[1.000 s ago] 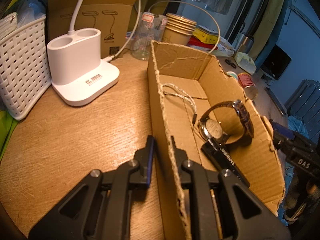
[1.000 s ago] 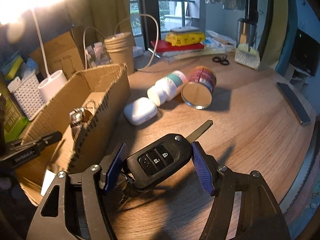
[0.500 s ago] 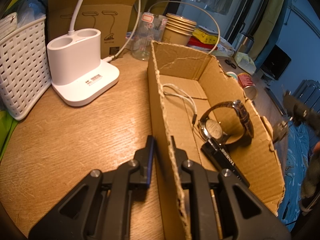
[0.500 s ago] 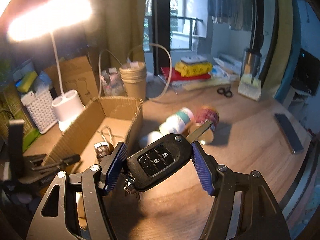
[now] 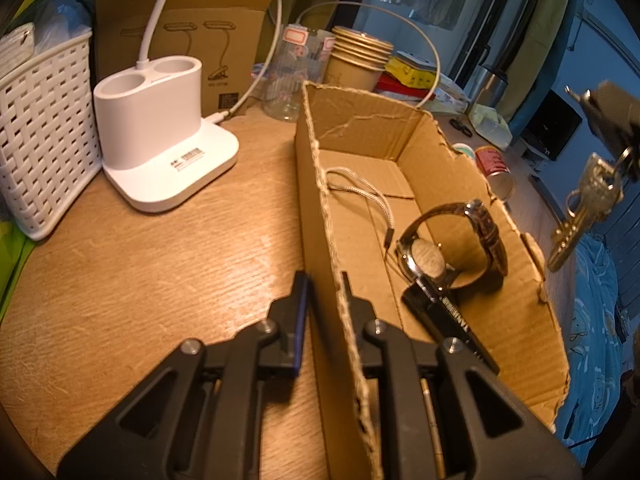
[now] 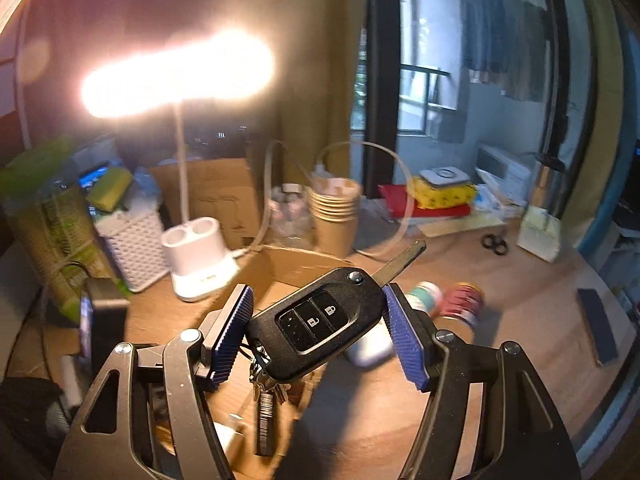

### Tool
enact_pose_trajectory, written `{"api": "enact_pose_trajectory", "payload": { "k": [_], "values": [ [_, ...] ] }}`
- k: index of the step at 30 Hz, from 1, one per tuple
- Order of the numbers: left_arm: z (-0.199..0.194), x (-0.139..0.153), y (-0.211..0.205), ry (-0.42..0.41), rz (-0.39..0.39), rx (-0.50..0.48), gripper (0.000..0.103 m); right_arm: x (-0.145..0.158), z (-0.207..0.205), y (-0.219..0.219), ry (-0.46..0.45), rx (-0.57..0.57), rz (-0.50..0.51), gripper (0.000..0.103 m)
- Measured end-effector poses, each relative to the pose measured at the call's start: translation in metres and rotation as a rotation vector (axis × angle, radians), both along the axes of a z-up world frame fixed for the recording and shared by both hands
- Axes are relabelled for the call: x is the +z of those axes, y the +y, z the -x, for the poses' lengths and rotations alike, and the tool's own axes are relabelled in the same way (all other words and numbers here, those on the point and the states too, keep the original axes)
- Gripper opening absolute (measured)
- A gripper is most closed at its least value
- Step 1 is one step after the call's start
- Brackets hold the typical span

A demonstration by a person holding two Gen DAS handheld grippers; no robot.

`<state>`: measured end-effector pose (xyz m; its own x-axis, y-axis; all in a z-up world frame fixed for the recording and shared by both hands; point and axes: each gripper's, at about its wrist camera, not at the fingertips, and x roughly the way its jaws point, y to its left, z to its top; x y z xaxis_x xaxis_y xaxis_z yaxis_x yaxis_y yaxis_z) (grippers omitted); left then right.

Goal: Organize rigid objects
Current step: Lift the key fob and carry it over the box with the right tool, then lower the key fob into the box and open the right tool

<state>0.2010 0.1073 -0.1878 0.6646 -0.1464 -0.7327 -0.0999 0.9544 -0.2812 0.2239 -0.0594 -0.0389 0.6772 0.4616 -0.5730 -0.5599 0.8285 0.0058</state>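
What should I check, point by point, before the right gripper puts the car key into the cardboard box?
1. Right gripper shut on car key: ok.
2. Left gripper clamps wall of cardboard box: ok.
3. Box open on top: ok.
4. Free floor behind the watch: ok.
5. Hanging keys clear of the box rim: ok, they hang beside it.
6. Key already above the box: cannot tell.

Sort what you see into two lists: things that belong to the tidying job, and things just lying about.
In the job: car key, cardboard box, watch, both clamped by a hand-held gripper.
Lying about: desk lamp, white basket, paper cups, scissors.
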Motion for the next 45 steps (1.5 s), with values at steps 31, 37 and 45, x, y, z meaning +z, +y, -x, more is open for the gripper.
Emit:
{"api": "enact_pose_trajectory", "payload": {
  "k": [31,37,45],
  "values": [
    [-0.003,-0.001,-0.001,0.004,-0.008,-0.005,0.014,-0.081,-0.044,0.065,0.336,0.164,0.026,0.07],
    [-0.003,-0.001,0.0,0.012,-0.007,0.001,0.013,-0.071,-0.04,0.061,0.293,0.167,-0.017,0.074],
    [-0.003,-0.002,0.0,0.01,-0.01,0.004,0.014,-0.051,-0.042,0.023,0.229,0.069,-0.058,0.074]
  ]
}}
